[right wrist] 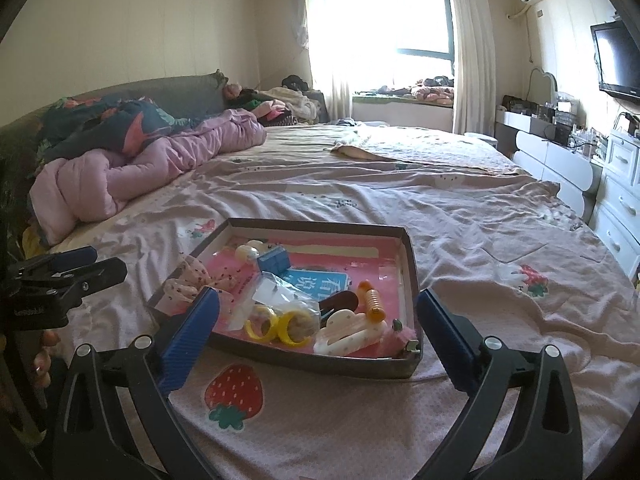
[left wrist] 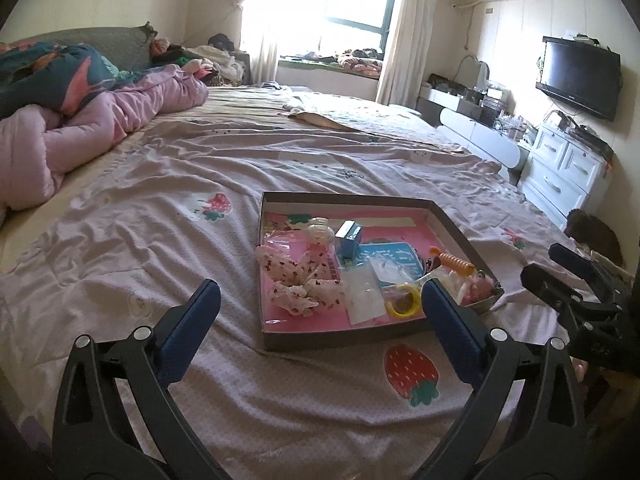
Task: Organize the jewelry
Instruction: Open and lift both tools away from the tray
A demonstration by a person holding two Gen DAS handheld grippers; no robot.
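Observation:
A shallow cardboard tray (left wrist: 344,197) with a pink floor lies on the bed. Inside it are a cherry-print fabric bow (left wrist: 304,280), a small blue box (left wrist: 349,238), clear plastic bags (left wrist: 364,294), yellow rings (left wrist: 404,300) and an orange spiral clip (left wrist: 454,262). My left gripper (left wrist: 320,286) hovers over the tray's near edge, open and holding nothing. The right wrist view shows the same tray (right wrist: 320,226), with yellow rings (right wrist: 280,324), a white cloud-shaped clip (right wrist: 348,330) and the orange clip (right wrist: 372,296). My right gripper (right wrist: 317,294) is open and empty above the near rim.
The pink strawberry-print bedsheet (left wrist: 240,400) spreads all around the tray. A pink quilt (left wrist: 100,128) and a dark floral blanket (left wrist: 52,72) are heaped at the far left. White drawers (left wrist: 564,168) and a wall TV (left wrist: 580,76) stand right of the bed. The other gripper (left wrist: 550,264) is beside the tray's right corner.

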